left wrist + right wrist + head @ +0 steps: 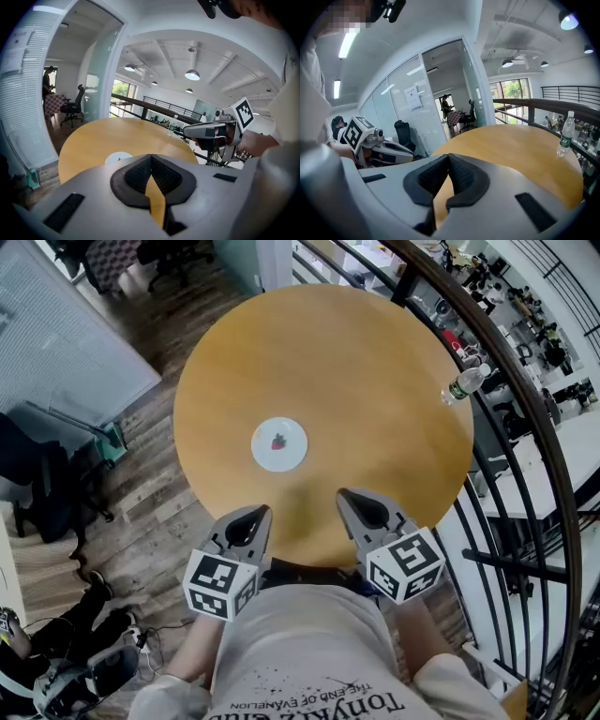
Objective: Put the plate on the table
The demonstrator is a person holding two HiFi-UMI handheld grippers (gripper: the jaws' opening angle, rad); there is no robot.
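The plate [279, 443], small, white, with a red strawberry picture at its middle, sits flat on the round yellow-wood table [375, 381], close to the centre and a touch towards the person's side. Nothing is touching it. Both tools hang over the near edge of the tabletop, side by side and well short of the plate. The left gripper [255, 515] has its jaws pressed together, the ribbed black pads meet tip to tip in its own view, and there is nothing between them, only tabletop showing through the gap below. The right gripper [351, 498] is the same, with pads closed on each other and nothing pinched. Each carries its marker cube at the back, the left one [220, 582] and the right one [405, 565], up against the person's grey shirt [309, 652]. From the left gripper view the plate just peeks over the tool's grey body, ahead and slightly left of the tips. Over on the far right of the table a clear water bottle [466, 382] with a green label stands near the rim, just beside the dark railing [525, 409] that curves round that side. Beyond the table's far-left side an office chair [72, 107] stands on the wood-plank floor [159, 512].
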